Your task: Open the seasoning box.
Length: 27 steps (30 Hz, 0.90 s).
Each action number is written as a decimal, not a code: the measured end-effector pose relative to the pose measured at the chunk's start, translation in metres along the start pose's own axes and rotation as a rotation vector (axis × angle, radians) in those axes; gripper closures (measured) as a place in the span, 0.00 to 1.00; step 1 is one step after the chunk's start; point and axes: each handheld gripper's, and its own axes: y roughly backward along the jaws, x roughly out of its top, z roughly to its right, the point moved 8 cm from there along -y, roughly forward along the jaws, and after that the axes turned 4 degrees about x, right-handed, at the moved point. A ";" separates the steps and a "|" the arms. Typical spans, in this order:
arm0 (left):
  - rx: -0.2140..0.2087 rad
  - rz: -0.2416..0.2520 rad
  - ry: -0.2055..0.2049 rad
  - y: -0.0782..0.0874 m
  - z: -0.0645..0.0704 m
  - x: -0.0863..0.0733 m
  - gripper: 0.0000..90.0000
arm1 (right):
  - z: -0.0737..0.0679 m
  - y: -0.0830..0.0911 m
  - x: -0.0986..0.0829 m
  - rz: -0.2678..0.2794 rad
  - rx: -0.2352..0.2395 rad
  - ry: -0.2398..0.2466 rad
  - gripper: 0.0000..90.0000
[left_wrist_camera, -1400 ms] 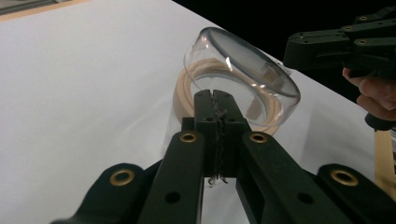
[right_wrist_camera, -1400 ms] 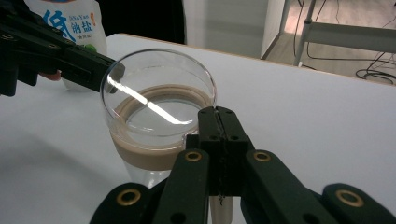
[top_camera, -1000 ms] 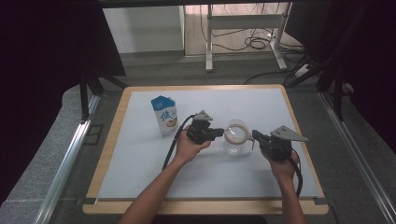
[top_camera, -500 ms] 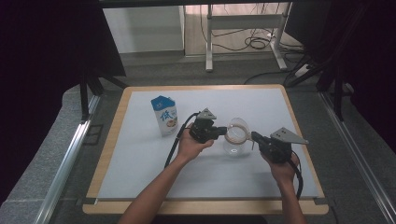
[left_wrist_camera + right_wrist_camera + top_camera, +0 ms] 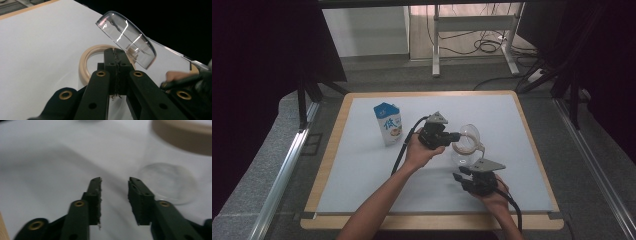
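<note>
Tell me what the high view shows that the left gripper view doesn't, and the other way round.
The high view adds the blue and white carton standing to the left of the left gripper, plus the person's two forearms reaching in. The left gripper view adds the close-up: its jaws are closed together at the near rim of the beige ring, and the clear lid tilts up just beyond. Both views share the ring, the clear lid and the white table top.
</note>
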 end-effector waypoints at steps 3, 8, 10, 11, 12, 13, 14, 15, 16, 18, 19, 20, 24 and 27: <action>-0.009 -0.009 -0.032 -0.004 0.010 0.007 1.00 | -0.007 -0.006 0.000 -0.006 0.014 0.013 0.60; -0.026 -0.026 -0.083 -0.013 0.027 0.020 1.00 | -0.008 -0.004 0.002 0.004 0.007 0.026 0.57; -0.030 -0.030 -0.093 -0.018 0.033 0.023 0.99 | -0.007 -0.003 0.002 0.008 0.005 0.030 0.57; -0.036 -0.036 -0.100 -0.020 0.035 0.024 0.99 | -0.007 -0.003 0.002 0.007 0.004 0.033 0.57; -0.035 -0.038 -0.112 -0.021 0.037 0.025 0.99 | -0.007 -0.003 0.001 0.005 0.008 0.033 0.56; -0.037 -0.036 -0.117 -0.022 0.039 0.026 0.99 | -0.007 -0.003 0.001 0.006 0.007 0.037 0.56; -0.043 -0.035 -0.114 -0.022 0.040 0.026 0.99 | -0.006 -0.003 0.000 0.003 0.005 0.037 0.56; -0.043 -0.035 -0.114 -0.022 0.040 0.026 0.99 | -0.006 -0.003 0.000 0.003 0.005 0.037 0.56; -0.048 -0.034 -0.109 -0.022 0.040 0.026 0.99 | -0.005 -0.003 -0.001 0.003 0.004 0.038 0.56; -0.064 -0.037 -0.099 -0.023 0.041 0.026 0.99 | -0.004 -0.003 -0.002 0.000 0.003 0.029 0.56; -0.056 -0.037 -0.104 -0.024 0.041 0.025 0.99 | -0.003 -0.003 -0.003 0.001 -0.002 0.022 0.56; -0.057 -0.040 -0.104 -0.024 0.040 0.023 0.99 | -0.002 -0.002 -0.003 0.002 -0.005 0.022 0.56; -0.045 -0.021 -0.087 -0.014 0.033 0.019 0.99 | 0.000 -0.001 -0.002 0.007 -0.012 0.017 0.55; -0.028 -0.010 -0.075 -0.004 0.024 0.013 1.00 | 0.000 -0.003 -0.002 0.005 -0.005 0.009 0.53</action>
